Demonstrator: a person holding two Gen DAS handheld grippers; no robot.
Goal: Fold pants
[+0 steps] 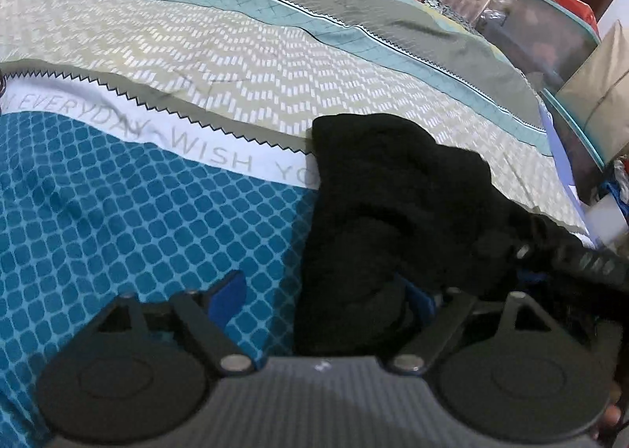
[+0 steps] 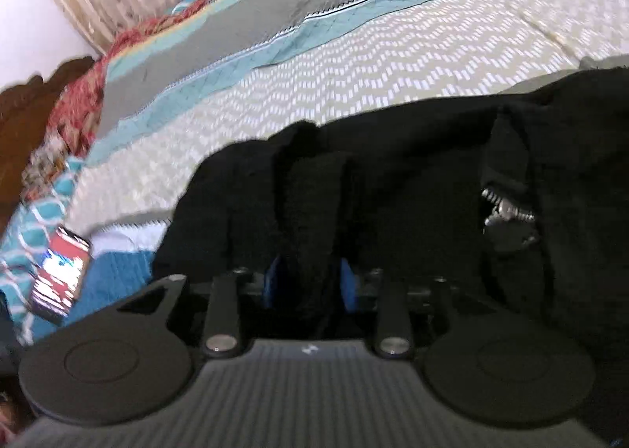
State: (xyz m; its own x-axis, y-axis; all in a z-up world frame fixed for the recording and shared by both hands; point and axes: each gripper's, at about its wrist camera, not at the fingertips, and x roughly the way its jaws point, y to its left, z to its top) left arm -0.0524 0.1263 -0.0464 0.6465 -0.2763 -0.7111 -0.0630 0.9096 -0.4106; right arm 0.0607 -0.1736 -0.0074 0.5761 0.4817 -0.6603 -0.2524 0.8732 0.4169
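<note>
1. Step in hand, as I judge it: the black pants (image 1: 393,212) are gathered and gripped at one edge, at the start of a fold — they lie bunched, not yet flat or squared.

2. Left gripper (image 1: 322,294): its jaws stand spread. One blue pad shows bare at lower centre-left over the blue checked bedsheet (image 1: 118,220); the other is half buried in black cloth at lower centre-right. The pants fill the lower right of that view, reaching between the jaws from the right side — not clamped, as far as I can tell.

3. Right gripper (image 2: 310,282): its jaws are drawn close on a ridge of the pants (image 2: 393,192) at lower centre, blue pads showing on either side of the fold. The zipper (image 2: 505,214) glints at centre right, so this looks like the waist end.

4. The pants rest on the bed, across the sheet's patterned bands, in the right half of both views. A phone (image 2: 59,275) lies at lower left, well apart.

5. Next move, in my judgement: close the left jaws on the cloth, then lift and spread it taut so the legs can be laid together.
</note>
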